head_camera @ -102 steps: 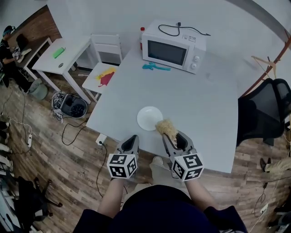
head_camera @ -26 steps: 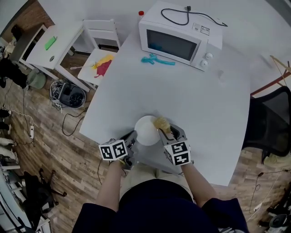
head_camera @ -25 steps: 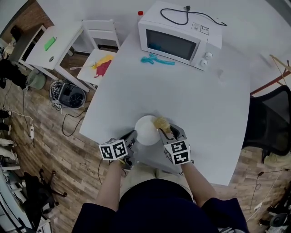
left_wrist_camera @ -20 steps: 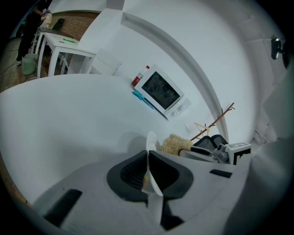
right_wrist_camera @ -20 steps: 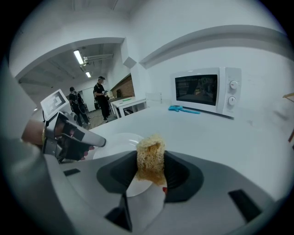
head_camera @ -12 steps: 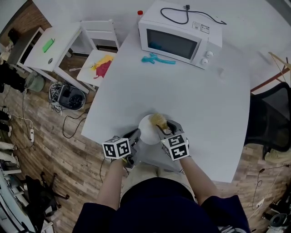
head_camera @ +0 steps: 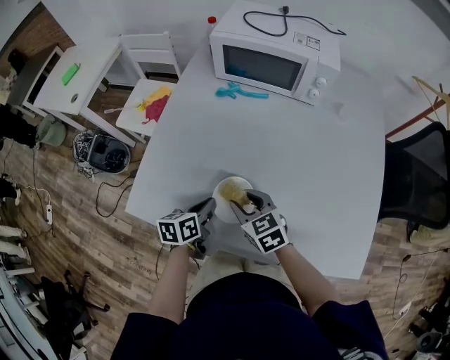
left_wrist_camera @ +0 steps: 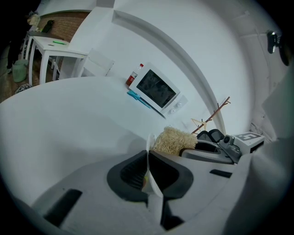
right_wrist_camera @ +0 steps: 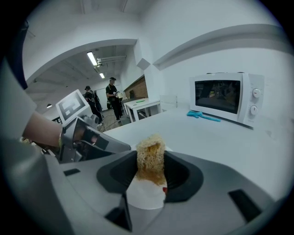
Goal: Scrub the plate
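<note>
A small white plate (head_camera: 226, 191) sits near the front edge of the white table (head_camera: 316, 162). My left gripper (head_camera: 206, 209) is shut on the plate's near-left rim. In the left gripper view the rim (left_wrist_camera: 149, 151) shows edge-on between the pads. My right gripper (head_camera: 247, 205) is shut on a straw-coloured fibrous scrubber (head_camera: 241, 197) and presses it on the plate's face. In the right gripper view the scrubber (right_wrist_camera: 150, 155) stands between the jaws above the plate (right_wrist_camera: 146, 195), with the left gripper (right_wrist_camera: 87, 137) close at the left.
A white microwave (head_camera: 274, 60) stands at the table's far side, with a blue utensil (head_camera: 241, 92) in front and a red-capped bottle (head_camera: 211, 21) beside it. A white chair (head_camera: 151, 105) is at the left and a black office chair (head_camera: 418, 176) at the right. People stand far off.
The right gripper has carried the scrubber from the plate's right rim leftward onto its face. The left gripper keeps its hold on the rim.
</note>
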A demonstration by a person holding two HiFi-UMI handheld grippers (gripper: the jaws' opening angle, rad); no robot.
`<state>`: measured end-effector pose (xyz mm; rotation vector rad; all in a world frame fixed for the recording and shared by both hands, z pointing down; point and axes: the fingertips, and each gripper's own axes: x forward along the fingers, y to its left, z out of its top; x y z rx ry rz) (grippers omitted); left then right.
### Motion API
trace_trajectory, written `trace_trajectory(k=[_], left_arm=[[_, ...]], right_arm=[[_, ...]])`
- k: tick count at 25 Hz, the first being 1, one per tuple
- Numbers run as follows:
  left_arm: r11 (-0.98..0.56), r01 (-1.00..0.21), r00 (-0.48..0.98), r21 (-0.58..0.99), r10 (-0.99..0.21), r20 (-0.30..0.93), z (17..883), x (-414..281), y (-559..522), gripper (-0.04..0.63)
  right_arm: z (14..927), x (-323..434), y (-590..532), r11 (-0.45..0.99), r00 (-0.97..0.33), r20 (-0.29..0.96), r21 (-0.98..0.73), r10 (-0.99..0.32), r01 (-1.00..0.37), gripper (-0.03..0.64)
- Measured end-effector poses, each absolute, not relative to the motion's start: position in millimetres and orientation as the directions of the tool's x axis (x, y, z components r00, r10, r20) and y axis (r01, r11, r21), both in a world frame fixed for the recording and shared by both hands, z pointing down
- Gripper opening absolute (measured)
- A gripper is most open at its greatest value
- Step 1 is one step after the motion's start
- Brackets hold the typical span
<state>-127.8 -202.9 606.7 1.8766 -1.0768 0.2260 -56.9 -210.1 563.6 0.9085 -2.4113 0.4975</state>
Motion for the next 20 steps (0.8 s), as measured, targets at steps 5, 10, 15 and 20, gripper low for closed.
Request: trace_trajectory(k=[5,10,15,20], left_arm=[[-0.19,-0.755,0.602,0.627,-0.58,0.549,608,-129,-207,0.031],[-0.195,-0.762,0.597,0.617,-0.58,0.554,608,-132,-211,0.031],[-0.199,-0.767,0.594,0.61,-0.582,0.556,608,-133,-214,0.031],[-0.217,-0.777,0.592,0.591,-0.571,0.568,609,-136,-213,0.031]], right_arm=[[567,-61,-198,0.737,-0.663,0.589,-0.159,-0.463,-0.657,0.17],[572,-63,-178,0.769,-0.689,0.602,-0.184,-0.404,-0.612,0.17],[581,-57,-164,0.783,-0.69,0.626,-0.195,-0.365,-0.591,0.17],[594,-39,-158,0.765,-0.661,0.66,-0.199,-0.358,-0.613,0.17]])
